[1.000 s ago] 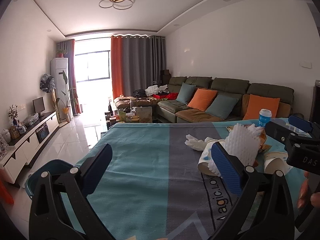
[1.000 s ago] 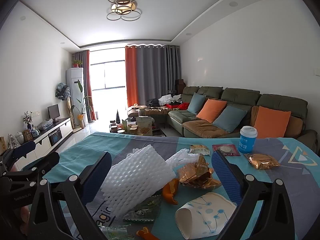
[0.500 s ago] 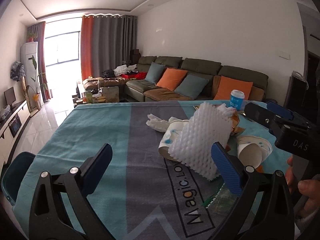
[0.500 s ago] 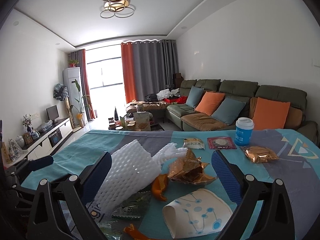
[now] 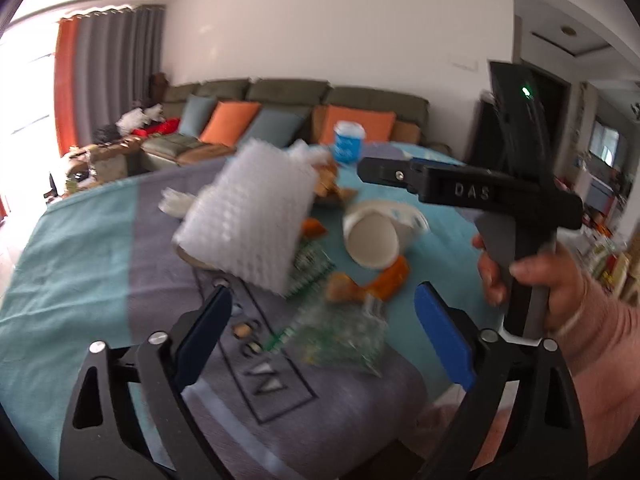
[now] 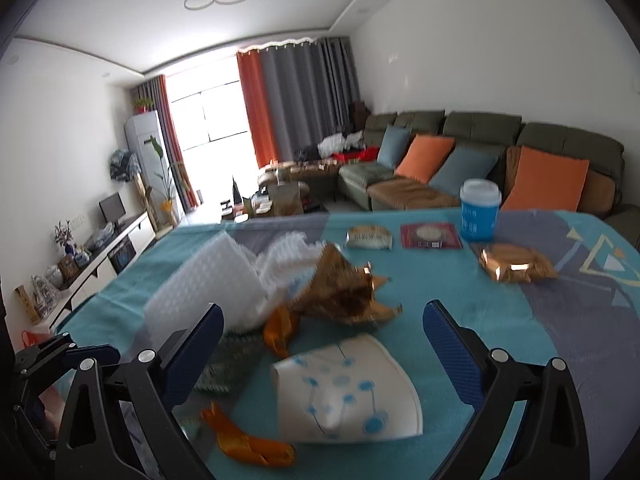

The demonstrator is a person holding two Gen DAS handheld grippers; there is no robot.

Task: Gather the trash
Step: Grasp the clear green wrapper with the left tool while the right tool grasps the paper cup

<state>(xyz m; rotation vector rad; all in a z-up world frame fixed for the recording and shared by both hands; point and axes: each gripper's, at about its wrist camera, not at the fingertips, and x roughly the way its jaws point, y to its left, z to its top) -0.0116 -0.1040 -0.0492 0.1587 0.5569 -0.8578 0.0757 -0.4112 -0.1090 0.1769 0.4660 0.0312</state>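
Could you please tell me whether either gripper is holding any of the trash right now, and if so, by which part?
Nothing is held: the left gripper and right gripper both have open, empty jaws.

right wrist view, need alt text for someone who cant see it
An open, empty right hand-held gripper hovers over a teal tablecloth strewn with trash: a crushed paper cup lies nearest between the fingers, with white foam netting, orange peel and a gold wrapper around it. A sofa stands behind.

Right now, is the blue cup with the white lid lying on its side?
No, the blue cup stands upright on the table cloth, lid on top.
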